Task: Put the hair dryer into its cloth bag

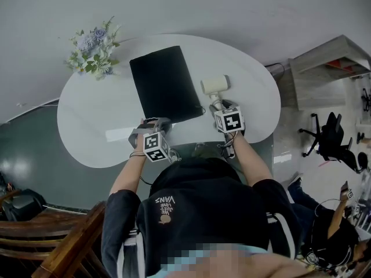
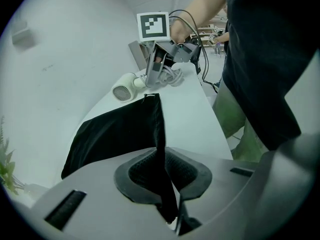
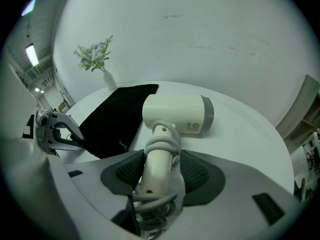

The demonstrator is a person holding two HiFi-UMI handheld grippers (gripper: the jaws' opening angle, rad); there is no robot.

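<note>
left gripper (image 2: 163,180): jaws pinched narrow on near edge of cloth bag (image 1: 165,83), flat at frame centre | right gripper (image 3: 159,173): clamped on handle of hair dryer (image 3: 175,115), just right of bag | white table (image 1: 87,126) beneath

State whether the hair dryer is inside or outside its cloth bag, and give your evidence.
Outside: the hair dryer lies on the table beside the flat bag, its handle held by the right gripper.

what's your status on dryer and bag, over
Left gripper shut on edge of black cloth bag. Right gripper shut on handle of cream plastic hair dryer. Vase of flowers far off, no obstruction.
</note>
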